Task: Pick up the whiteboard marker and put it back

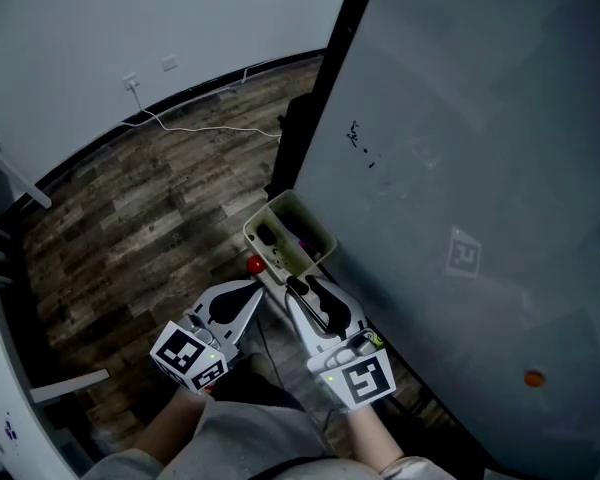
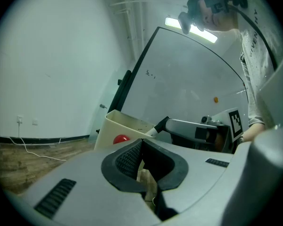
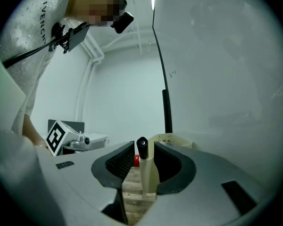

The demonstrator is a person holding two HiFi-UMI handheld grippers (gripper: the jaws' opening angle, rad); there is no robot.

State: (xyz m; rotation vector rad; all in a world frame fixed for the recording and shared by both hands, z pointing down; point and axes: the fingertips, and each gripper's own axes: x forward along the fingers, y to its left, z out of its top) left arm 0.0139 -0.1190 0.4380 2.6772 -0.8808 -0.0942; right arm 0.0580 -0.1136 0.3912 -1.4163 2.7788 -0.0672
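The whiteboard marker (image 3: 142, 150), cream-bodied with a black cap, stands between the pads of my right gripper (image 3: 144, 166). The jaws are open, with a clear gap to the left pad. In the head view the right gripper (image 1: 302, 286) points at a cream pen tray (image 1: 320, 230) fixed to the lower edge of the whiteboard (image 1: 460, 148). The left gripper (image 1: 259, 290) sits just left of it, near the tray's front corner, its fingertips together with nothing held. The left gripper view shows its own pads (image 2: 130, 158) meeting at the tips.
A red round thing (image 1: 254, 264) sits by the tray's near corner. An orange magnet (image 1: 533, 377) is stuck low on the board. A white cable (image 1: 195, 128) trails over the wooden floor. White furniture (image 1: 5, 298) stands at the left edge.
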